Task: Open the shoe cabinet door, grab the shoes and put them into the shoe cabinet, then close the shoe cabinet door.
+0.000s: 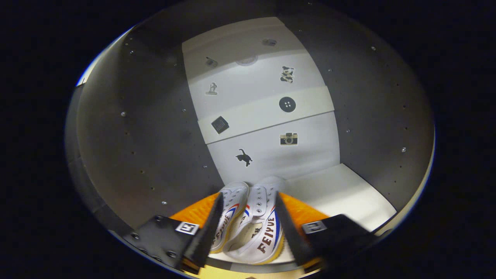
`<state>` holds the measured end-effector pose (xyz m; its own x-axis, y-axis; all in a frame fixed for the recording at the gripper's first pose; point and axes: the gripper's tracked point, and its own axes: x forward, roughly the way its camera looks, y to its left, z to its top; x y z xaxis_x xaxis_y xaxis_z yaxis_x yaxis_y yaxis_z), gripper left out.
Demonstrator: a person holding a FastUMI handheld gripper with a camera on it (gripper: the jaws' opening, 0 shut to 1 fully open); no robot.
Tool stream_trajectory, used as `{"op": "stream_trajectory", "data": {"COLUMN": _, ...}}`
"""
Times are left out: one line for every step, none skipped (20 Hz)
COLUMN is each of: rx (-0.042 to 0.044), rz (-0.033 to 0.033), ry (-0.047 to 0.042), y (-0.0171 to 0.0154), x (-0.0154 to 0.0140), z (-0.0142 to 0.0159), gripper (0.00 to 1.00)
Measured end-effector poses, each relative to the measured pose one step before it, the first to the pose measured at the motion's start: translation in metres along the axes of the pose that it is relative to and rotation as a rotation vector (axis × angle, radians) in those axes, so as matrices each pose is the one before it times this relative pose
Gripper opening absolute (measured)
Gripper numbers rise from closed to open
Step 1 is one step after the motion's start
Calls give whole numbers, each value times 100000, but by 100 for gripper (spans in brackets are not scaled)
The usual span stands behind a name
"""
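Gripper: the gripper [248,224] is inside the shoe cabinet, its two fingers pressed against the outer sides of a pair of white canvas sneakers [248,223], clamping them together.
Shoes: toes point at the back wall; whether the soles rest on the cabinet floor [345,192] or hang just above it, I cannot tell.
Cabinet: dark side walls [143,128] with rows of small holes close in on both sides; the pale back panel [267,155] carries small stickers, a cat and a camera among them.
Risk: the two shoes are only squeezed side to side, so one could slide out or twist if the grip loosens early.
Risk: the toes are near the back panel; pushing further would jam them.
Risk: letting go above the floor may tip the pair over.
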<state>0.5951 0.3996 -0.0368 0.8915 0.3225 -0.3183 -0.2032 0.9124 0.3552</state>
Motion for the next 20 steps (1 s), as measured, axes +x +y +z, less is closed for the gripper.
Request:
{"op": "stream_trajectory", "data": {"rx": -381, "rz": 1064, "ry": -1220, "y": 503, "x": -1885, "z": 315, "gripper": 86}}
{"op": "stream_trajectory", "data": {"rx": -1025, "rz": 876, "ry": -2391, "y": 431, "x": -2176, "z": 384, "gripper": 98}}
{"op": "stream_trajectory", "data": {"rx": -1507, "rz": 1365, "ry": -2242, "y": 539, "x": -1996, "z": 432, "gripper": 98}}
{"op": "stream_trajectory", "data": {"rx": -2407, "rz": 491, "ry": -2028, "y": 429, "x": -2170, "z": 271, "gripper": 98}}
{"op": "stream_trajectory", "data": {"rx": -2958, "rz": 1271, "ry": -1967, "y": 525, "x": -2343, "z": 393, "gripper": 98}}
{"op": "stream_trajectory", "data": {"rx": -3306, "rz": 1173, "ry": -1866, "y": 633, "x": -2511, "z": 391, "gripper": 98}}
{"op": "stream_trajectory", "data": {"rx": -2487, "rz": 1154, "ry": -1600, "y": 616, "x": -2315, "z": 276, "gripper": 98}}
{"op": "stream_trajectory", "data": {"rx": -2219, "rz": 1448, "ry": -857, "y": 574, "x": -1991, "z": 275, "gripper": 97}}
{"op": "stream_trajectory", "data": {"rx": -1843, "rz": 1496, "ry": -794, "y": 498, "x": -2073, "z": 308, "gripper": 97}}
{"op": "stream_trajectory", "data": {"rx": -1449, "rz": 1244, "ry": -368, "y": 494, "x": -1956, "z": 229, "gripper": 97}}
{"op": "stream_trajectory", "data": {"rx": -1247, "rz": 1441, "ry": 327, "y": 489, "x": -2409, "z": 84, "gripper": 97}}
{"op": "stream_trajectory", "data": {"rx": -511, "rz": 754, "ry": -429, "y": 361, "x": -2518, "z": 31, "gripper": 97}}
{"op": "stream_trajectory", "data": {"rx": -101, "rz": 261, "ry": -959, "y": 150, "x": -1909, "z": 261, "gripper": 97}}
{"op": "stream_trajectory", "data": {"rx": 258, "rz": 794, "ry": -305, "y": 164, "x": -2244, "z": 17, "gripper": 97}}
{"op": "stream_trajectory", "data": {"rx": 389, "rz": 1301, "ry": 857, "y": 339, "x": -2052, "z": -158, "gripper": 97}}
{"op": "stream_trajectory", "data": {"rx": 397, "rz": 1269, "ry": 1174, "y": 119, "x": -1586, "z": -285, "gripper": 98}}
{"op": "stream_trajectory", "data": {"rx": 351, "rz": 986, "ry": 981, "y": -62, "x": -1869, "z": -102, "gripper": 98}}
{"op": "stream_trajectory", "data": {"rx": 356, "rz": -55, "ry": 771, "y": -505, "x": -1739, "z": -18, "gripper": 98}}
{"op": "stream_trajectory", "data": {"rx": 539, "rz": -220, "ry": 850, "y": -426, "x": -1528, "z": -62, "gripper": 98}}
{"op": "stream_trajectory", "data": {"rx": 1358, "rz": -350, "ry": 522, "y": -455, "x": -1460, "z": -72, "gripper": 98}}
